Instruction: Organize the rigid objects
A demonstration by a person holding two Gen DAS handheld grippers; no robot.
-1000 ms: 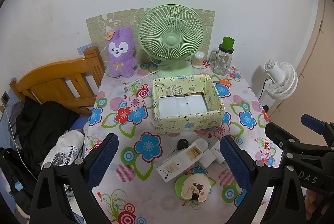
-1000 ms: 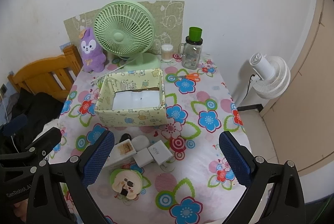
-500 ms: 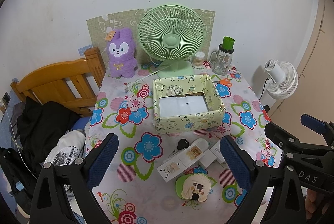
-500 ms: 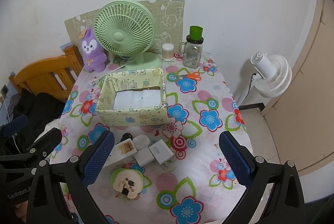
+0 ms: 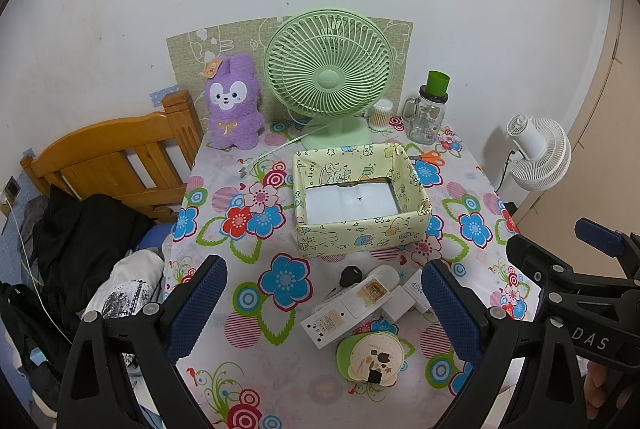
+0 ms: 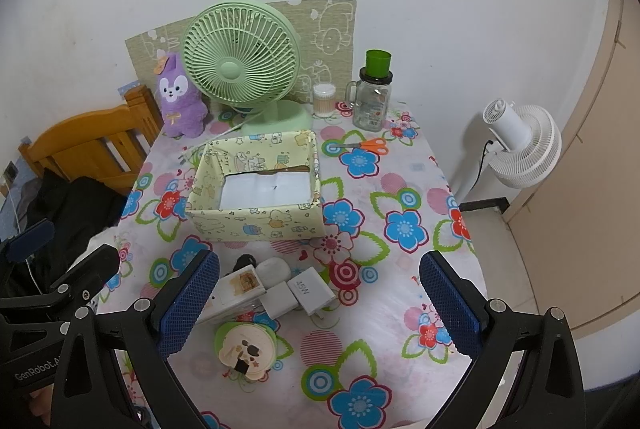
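Left wrist view: left gripper (image 5: 323, 303) spread wide, empty, above small items (image 5: 362, 299) just near of the yellow box (image 5: 362, 235). Right gripper (image 6: 319, 303) equally wide, empty. Only the left view shows black clothing (image 5: 86, 233) at far left.

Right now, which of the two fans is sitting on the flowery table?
The pale green round desk fan, standing behind the yellow patterned box. The white fan stands off the table, beside its right edge by the wall.
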